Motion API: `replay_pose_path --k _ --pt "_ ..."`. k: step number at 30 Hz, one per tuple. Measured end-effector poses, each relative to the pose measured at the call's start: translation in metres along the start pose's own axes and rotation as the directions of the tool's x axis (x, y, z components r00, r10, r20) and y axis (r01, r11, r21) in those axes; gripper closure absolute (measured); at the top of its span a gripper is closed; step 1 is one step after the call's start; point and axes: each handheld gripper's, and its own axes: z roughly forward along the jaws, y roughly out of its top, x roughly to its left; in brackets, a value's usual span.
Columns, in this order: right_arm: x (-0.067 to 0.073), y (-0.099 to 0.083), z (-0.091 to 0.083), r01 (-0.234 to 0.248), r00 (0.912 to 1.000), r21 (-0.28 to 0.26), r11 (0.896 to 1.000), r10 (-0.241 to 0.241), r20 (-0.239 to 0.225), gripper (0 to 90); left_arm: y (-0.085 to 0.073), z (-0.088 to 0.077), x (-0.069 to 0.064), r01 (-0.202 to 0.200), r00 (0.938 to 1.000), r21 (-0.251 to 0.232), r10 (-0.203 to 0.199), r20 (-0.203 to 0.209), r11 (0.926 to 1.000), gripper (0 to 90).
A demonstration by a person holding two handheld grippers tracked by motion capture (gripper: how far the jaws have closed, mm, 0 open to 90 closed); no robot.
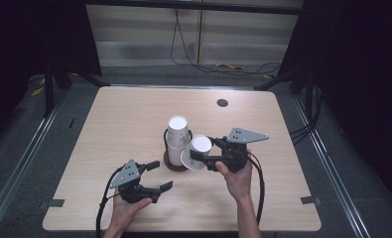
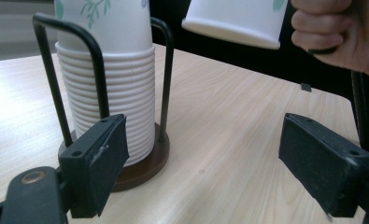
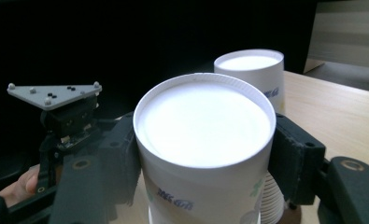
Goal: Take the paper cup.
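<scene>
Here the right tongs (image 1: 199,157) pinch a single paper cup (image 1: 197,150), upside down with its white bottom up, held just beside the cup stack (image 1: 176,136) in its wire holder (image 2: 140,163) on the counter (image 1: 109,124). The left tongs (image 1: 156,176) hang spread (nothing between them) near the holder's base.

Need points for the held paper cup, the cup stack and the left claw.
held paper cup (image 3: 203,126), right gripper view, on its upturned white base.
cup stack (image 2: 109,93), left gripper view, on the ribbed rims between the holder's black rods.
left claw (image 1: 156,176), high view, midway between its open fingertips.
</scene>
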Motion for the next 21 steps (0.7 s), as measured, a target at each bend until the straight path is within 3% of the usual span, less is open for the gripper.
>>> replay_pose_path --k 6,21 --pt "0.003 -0.004 0.006 0.005 0.9997 0.021 1.0 -0.005 -0.022 34.1 0.006 0.005 -0.001 -0.002 0.9988 0.027 0.0 0.049 0.9996 16.1" --pt "0.008 -0.009 0.02 0.02 0.9963 0.058 0.998 -0.015 -0.085 34.1 0.016 0.012 -0.002 -0.001 0.998 0.013 0.0 0.064 0.9999 16.3"
